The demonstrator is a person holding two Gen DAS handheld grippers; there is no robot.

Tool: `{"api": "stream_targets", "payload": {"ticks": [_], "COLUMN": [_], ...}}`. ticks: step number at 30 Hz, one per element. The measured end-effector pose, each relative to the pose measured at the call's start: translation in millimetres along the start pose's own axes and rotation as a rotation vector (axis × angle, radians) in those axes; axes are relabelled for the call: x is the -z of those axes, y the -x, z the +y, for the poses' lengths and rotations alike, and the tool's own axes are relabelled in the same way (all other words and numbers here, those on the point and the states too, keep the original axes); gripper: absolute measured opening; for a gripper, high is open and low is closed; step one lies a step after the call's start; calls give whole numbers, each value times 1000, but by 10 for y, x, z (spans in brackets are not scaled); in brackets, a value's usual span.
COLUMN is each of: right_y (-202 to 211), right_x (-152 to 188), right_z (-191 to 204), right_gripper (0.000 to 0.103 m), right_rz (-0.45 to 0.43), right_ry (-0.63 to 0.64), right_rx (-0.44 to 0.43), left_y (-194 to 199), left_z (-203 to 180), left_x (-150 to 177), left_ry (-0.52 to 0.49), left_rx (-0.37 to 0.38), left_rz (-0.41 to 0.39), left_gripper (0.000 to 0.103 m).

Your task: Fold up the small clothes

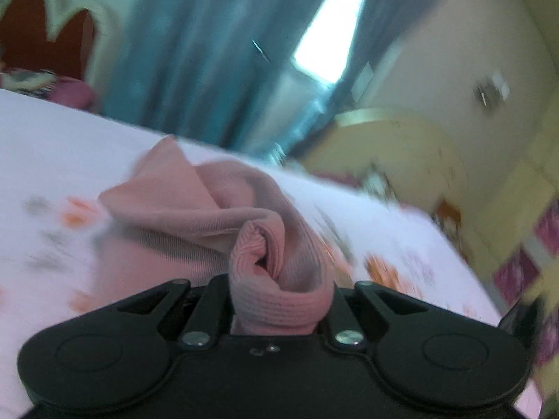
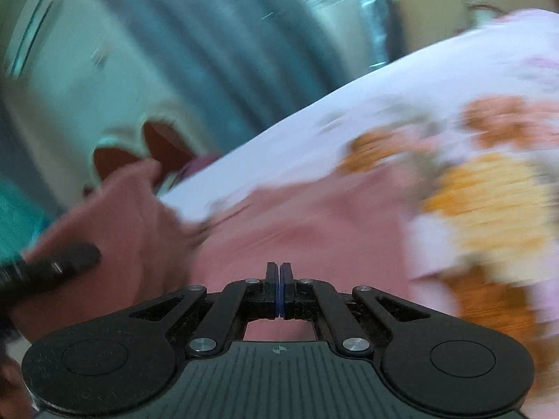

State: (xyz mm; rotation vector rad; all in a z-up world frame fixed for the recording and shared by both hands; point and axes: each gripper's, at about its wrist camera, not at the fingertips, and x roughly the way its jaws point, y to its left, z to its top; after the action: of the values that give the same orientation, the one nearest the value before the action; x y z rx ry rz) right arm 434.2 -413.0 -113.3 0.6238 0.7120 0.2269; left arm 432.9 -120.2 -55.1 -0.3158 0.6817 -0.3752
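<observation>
A pink ribbed garment lies bunched on the floral bedsheet. My left gripper is shut on a rolled fold of it; the cloth fills the gap between the jaws and hides the fingertips. In the right wrist view the same pink garment spreads flat under my right gripper, whose jaws are pressed together with nothing visibly between them. The left gripper's black body shows at the left edge, with pink cloth draped around it. Both views are motion-blurred.
The white sheet with orange flowers covers the bed. Teal curtains and a bright window stand behind the bed. A red and white headboard is at the far left. A yellow wall is at the right.
</observation>
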Motion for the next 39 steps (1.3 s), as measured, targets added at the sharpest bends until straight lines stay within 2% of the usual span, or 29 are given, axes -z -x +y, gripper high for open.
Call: {"api": "stream_targets", "payload": {"ticks": [2,3,4,5,6,8,9,10,11,15,16,19,21,23,24,27,30,33,36,38,39], "right_y": [213,294,387,492,586,646,610,568,528,196,125,-92,-231,-341,-365,-375,-471,-522,-643,-709,-738], "right_x": [-117,-170,-201,-200,-226,-256,-254,-256,-246,-153,-137,-73,-31,37,59,96,113,64,75,75,76], "right_z": [-285,-384,-468,-536,-604,-687,-675,-657,-601,-304,-285,-189,-150,-155,-151,-86,-79,-59,71,152,200], "right_gripper": [0,16,61,69,69,69,65,57,54,53,53,53,53,50,48,48,46,44,44,29,15], "right_rz": [-6,-6,-20,-53,-59,-33,-10,15,38,134,150,214,268,327,341,353,356,355,371,374,374], "right_ry": [-18,-21,-26,-28,-38,-65,-70,-67,-56,13,22,51,80,91,85,70,71,28,48,76,100], "right_rx": [9,51,61,33,4,-32,-82,-117,-144,-209,-213,-204,-159,-106,-111,-165,-110,-110,-105,-87,-62], "left_y": [-434,-563,-550,-477,-381,-213,-126,-102,-99,-65,-74,-182,-265,-289,-292,-302,-277,-301,-302,-318,-325], "left_z": [-326,-443,-518,-534,-515,-312,-170,-34,75,542,631,783,840,927,948,1000,1136,1195,1151,1117,1128], "left_x": [236,337,417,437,444,426,399,349,287,134,104,74,117,167,171,185,199,180,197,188,169], "left_ry": [-89,-110,-118,-118,-114,-108,-102,-94,-83,-39,-27,-12,-11,2,1,3,25,24,-10,-50,-59], "left_rx": [23,6,25,62,71,15,-18,-52,-88,-206,-220,-222,-229,-224,-220,-198,-160,-132,-133,-132,-123], "left_rz": [174,249,252,227,205,168,138,121,110,84,82,123,169,175,175,176,180,192,193,201,208], "left_gripper": [41,40,37,38,37,33,33,32,32,32,25,20,17,15,15,15,15,15,15,15,15]}}
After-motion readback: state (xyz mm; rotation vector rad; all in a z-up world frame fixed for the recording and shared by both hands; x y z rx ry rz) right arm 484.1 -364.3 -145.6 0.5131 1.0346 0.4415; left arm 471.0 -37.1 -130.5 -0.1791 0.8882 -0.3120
